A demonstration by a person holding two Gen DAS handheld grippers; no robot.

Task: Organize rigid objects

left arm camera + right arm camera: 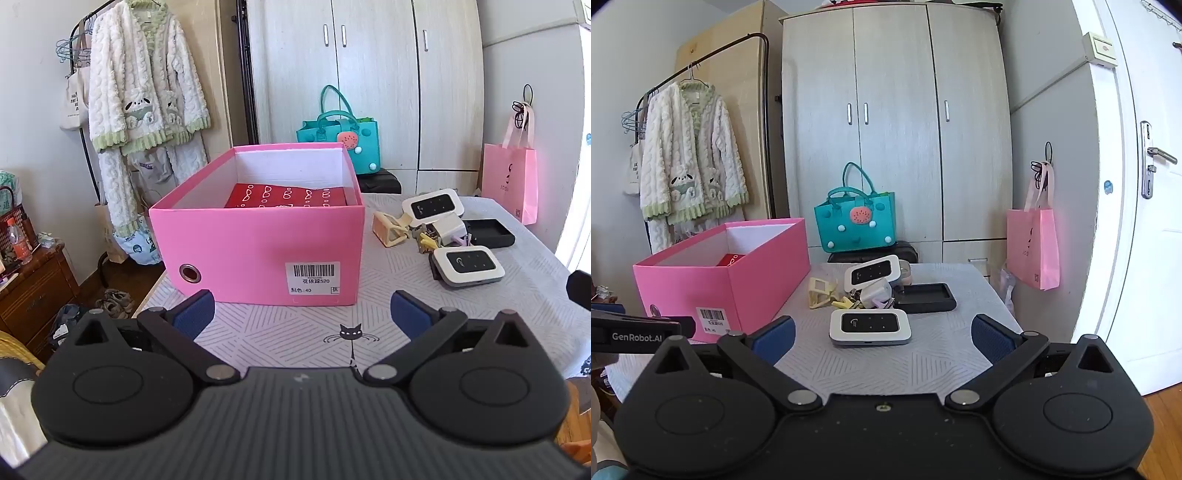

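On the patterned tablecloth [923, 365] just ahead of my right gripper [882, 338], I see the nearer white pocket router [870, 326] lying flat, with small clutter and a second router [871, 273] behind it. To its left stands the open pink box [258, 247], a red box [286, 195] inside. My left gripper [301, 314] faces that box. Both grippers' fingers are spread wide, holding nothing.

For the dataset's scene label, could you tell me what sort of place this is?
Most likely a bedroom at home: a fluffy robe hangs on a clothes rail, a tall wardrobe stands behind, and the work goes on at a cloth-covered table.
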